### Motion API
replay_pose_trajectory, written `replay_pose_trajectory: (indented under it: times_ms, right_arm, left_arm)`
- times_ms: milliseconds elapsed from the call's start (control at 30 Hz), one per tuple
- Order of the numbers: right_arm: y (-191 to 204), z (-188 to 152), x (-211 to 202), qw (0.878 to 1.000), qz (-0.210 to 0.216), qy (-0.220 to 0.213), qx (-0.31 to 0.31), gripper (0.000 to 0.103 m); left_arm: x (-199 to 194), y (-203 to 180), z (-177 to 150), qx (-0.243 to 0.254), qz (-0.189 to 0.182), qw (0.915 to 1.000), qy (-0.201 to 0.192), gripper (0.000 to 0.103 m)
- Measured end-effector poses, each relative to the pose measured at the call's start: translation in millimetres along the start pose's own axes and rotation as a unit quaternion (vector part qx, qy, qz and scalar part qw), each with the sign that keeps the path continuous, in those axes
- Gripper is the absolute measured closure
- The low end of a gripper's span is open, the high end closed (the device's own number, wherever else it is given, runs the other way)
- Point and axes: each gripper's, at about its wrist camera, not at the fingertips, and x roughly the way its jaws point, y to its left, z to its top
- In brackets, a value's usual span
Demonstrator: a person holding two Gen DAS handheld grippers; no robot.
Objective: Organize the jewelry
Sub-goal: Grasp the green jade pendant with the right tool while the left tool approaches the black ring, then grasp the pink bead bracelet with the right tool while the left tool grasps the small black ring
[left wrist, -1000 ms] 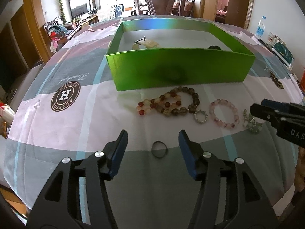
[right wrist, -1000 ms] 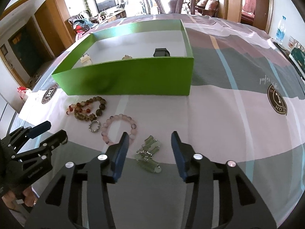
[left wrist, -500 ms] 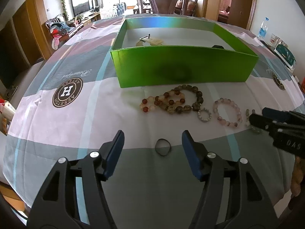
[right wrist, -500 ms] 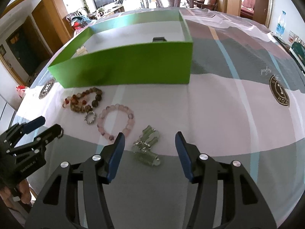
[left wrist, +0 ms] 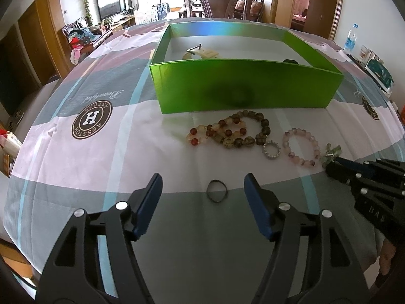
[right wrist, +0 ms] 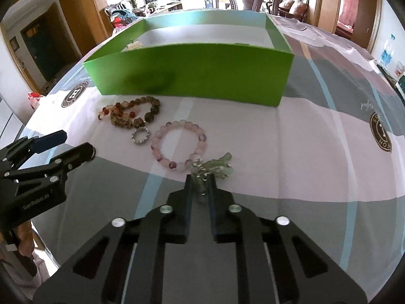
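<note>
From my left wrist camera, my left gripper (left wrist: 202, 190) stands wide and holds nothing; the thin dark ring (left wrist: 216, 193) lies flat on the tablecloth (left wrist: 76, 157) straight ahead, centred between the fingertips and just beyond them, so this claw is the nearer one to it. The green box (left wrist: 243, 88) sits farther ahead, past the beaded bracelets (left wrist: 233, 133). The cloth's round badge (left wrist: 91, 119) shows an "H"; the script beside it looks like "Beautiful". From my right wrist camera, my right gripper (right wrist: 201, 177) is narrowed onto the pale green charm cluster (right wrist: 215, 166) — its near end sits between the pads, the rest trailing forward and to the right, beside the pink bracelet (right wrist: 178, 145). The left claw's side reads "GenRobot.AI", as best I can tell.
</note>
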Motion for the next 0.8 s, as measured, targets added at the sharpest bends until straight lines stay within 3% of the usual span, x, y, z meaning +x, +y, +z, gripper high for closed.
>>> replay_pose_trajectory:
  times_ms: [300,667,700,800]
  right_arm:
    - [-19,9,-20,0.999,-0.022,-0.033,0.021,0.095]
    - [-32,17,-24,0.998,-0.026,-0.039,0.043,0.094]
    - [-31,17,-24,0.998,-0.026,-0.040,0.045,0.093]
    - [-30,18,-25,0.998,-0.023,-0.044,0.047,0.076]
  left_arm:
    - [1,2,0,-0.003,0.001,1.0000,0.002,0.036]
    - [2,16,6,-0.017,0.006,0.9998,0.001,0.036]
    - [2,18,7,-0.019,0.008,0.9998,0.001,0.036]
    - [1,24,10,-0.025,0.010,0.9996,0.000,0.035]
